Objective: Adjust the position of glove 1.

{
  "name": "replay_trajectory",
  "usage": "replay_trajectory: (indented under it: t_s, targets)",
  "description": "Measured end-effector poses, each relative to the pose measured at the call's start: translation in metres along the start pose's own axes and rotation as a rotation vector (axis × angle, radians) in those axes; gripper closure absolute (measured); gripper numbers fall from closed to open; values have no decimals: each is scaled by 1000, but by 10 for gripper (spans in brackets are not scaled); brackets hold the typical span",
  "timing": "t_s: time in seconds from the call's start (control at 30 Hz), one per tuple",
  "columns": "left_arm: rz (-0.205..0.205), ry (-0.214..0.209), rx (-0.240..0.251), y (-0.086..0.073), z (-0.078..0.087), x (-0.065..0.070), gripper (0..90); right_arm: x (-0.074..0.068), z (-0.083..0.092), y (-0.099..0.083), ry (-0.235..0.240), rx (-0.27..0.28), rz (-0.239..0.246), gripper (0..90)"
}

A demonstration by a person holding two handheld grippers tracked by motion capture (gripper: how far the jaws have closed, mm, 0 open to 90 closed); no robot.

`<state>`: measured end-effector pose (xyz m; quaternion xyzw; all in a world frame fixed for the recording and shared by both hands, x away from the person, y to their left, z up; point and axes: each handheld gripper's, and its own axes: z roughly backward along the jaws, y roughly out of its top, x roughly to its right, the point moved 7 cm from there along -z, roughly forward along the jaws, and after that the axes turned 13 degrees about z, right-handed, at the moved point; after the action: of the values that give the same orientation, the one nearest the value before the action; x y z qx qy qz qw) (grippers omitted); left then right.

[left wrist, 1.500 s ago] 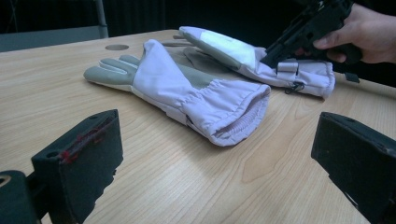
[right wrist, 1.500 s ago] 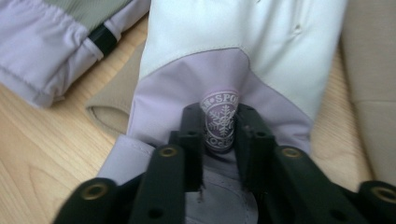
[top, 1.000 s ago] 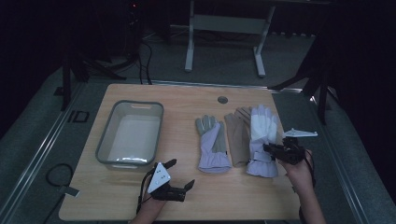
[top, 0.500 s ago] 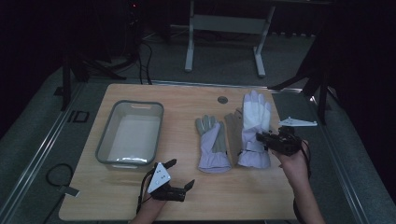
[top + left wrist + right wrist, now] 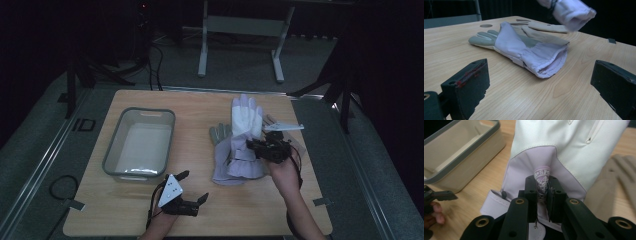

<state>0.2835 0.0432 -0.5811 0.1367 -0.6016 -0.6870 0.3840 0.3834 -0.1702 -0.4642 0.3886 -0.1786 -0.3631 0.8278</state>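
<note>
One glove [image 5: 245, 125] carried leftward, right gripper [image 5: 252, 145] clamped

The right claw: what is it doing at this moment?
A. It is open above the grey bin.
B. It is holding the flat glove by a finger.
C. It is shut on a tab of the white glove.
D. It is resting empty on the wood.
C: in the right gripper view, the right claw has both jaws pressed on a printed tab of the white glove, which hangs lifted over the table.
</note>
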Motion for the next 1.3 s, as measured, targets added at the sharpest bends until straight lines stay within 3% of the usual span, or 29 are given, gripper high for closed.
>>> replay_trajectory:
  t_s: [0.17,0.3,0.47,0.9,1.13,1.3]
  targets:
    - [-2,0,0,0,0,0,19,-16,-22,-1,18,-25,6,802]
    - [0,-2,1,0,0,0,19,-20,-34,-4,40,-39,-25,801]
    - [-1,-2,2,0,0,0,19,-21,-47,-9,11,-76,-6,801]
    - [-1,-3,1,0,0,0,19,-12,-89,-30,-2,-176,-22,784]
    - [-2,-1,0,0,0,0,19,-10,-100,-37,6,-208,-9,757]
    - [-1,22,4,0,-1,-1,19,-11,-97,-33,20,-199,31,692]
